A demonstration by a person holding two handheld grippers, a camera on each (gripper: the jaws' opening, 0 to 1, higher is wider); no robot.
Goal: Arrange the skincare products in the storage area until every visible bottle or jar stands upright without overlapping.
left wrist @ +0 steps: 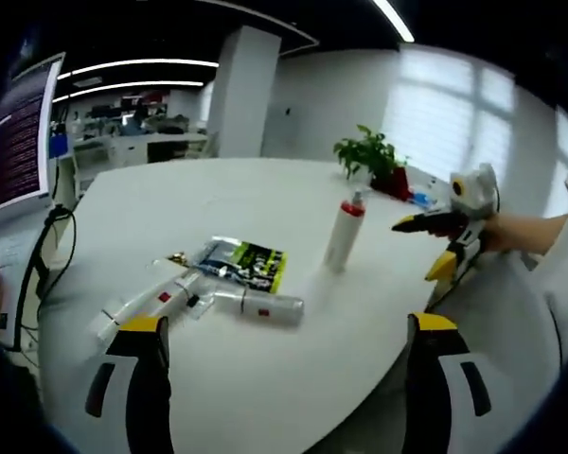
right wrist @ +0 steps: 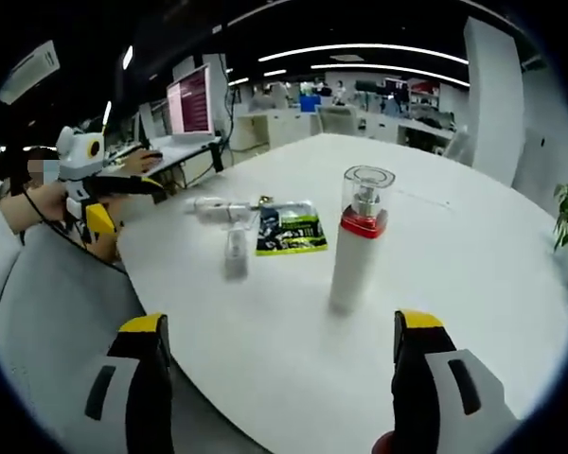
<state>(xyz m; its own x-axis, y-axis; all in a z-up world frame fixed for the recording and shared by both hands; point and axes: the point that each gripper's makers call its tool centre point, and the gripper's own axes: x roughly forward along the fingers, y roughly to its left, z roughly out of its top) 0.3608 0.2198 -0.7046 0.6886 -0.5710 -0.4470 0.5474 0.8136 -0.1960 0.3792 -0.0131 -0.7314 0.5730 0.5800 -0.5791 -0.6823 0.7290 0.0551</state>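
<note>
In the left gripper view our left gripper (left wrist: 289, 378) is spread wide and empty, and just beyond its left jaw two white tubes lie flat on the white tabletop (left wrist: 265, 397): the left tube (left wrist: 142, 305) running away to the right and the right tube (left wrist: 258, 305) lying crosswise, both touching a green-and-black sachet (left wrist: 246, 265). Further right stands the white bottle (left wrist: 344, 232) with its red collar and clear cap, already upright and apart. Our right gripper (right wrist: 279, 378), also wide and empty, faces that bottle, so we judge the left gripper nearer the fallen tubes.
</note>
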